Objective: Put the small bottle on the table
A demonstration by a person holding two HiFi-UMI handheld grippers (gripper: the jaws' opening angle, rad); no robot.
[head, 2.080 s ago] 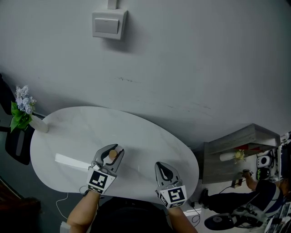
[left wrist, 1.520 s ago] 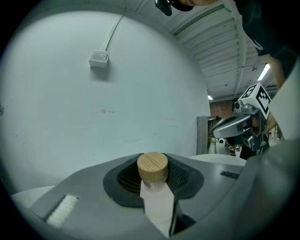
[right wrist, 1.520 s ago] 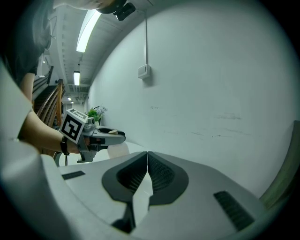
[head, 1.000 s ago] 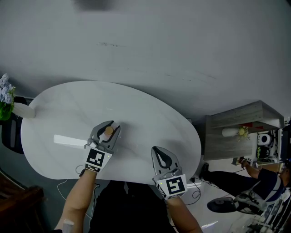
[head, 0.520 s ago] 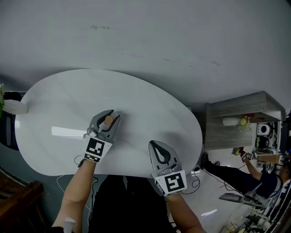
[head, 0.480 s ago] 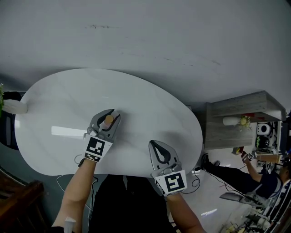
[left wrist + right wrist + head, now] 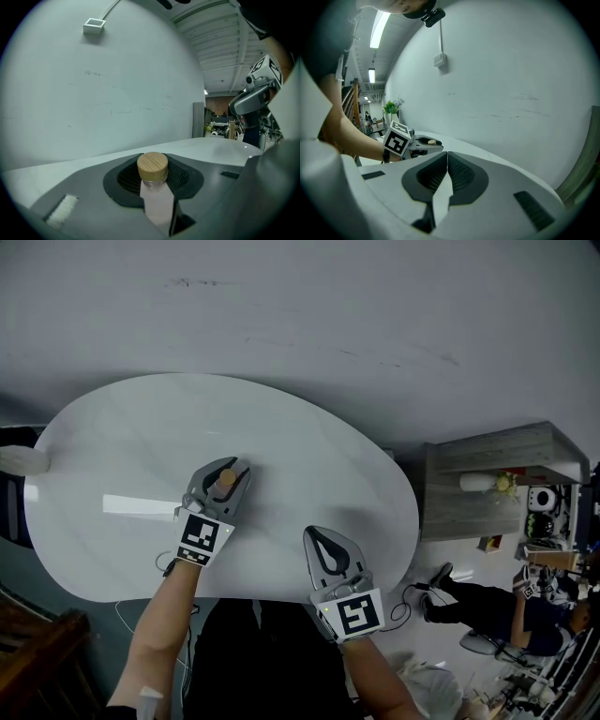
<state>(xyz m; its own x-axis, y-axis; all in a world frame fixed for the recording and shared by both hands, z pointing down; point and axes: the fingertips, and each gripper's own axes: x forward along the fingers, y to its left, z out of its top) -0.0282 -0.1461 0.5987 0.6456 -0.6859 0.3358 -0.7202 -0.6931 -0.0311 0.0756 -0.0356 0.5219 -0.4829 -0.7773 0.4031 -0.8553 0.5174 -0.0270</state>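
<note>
The small bottle (image 7: 225,480) has a round wooden cap and a pale pink body (image 7: 158,206). My left gripper (image 7: 220,482) is shut on it, with the dark pads pressing its neck and shoulders from both sides. It stands upright low over the white oval table (image 7: 309,456), left of the middle. The jaws hide whether its base touches the top. My right gripper (image 7: 323,549) is shut with nothing in it, over the table's near edge. From the right gripper view (image 7: 447,159) I see the left gripper (image 7: 415,143) and the bottle's cap (image 7: 432,142) off to the left.
A white vase (image 7: 19,460) sits at the table's far left edge. A bright white strip (image 7: 136,505) lies left of the left gripper. The grey wall (image 7: 309,324) stands behind the table. At the right are a grey shelf (image 7: 497,474) and a person (image 7: 511,606).
The left gripper has come down towards the table top with the bottle still in its jaws. The right gripper has sunk a little. The table now sits higher in the head view.
</note>
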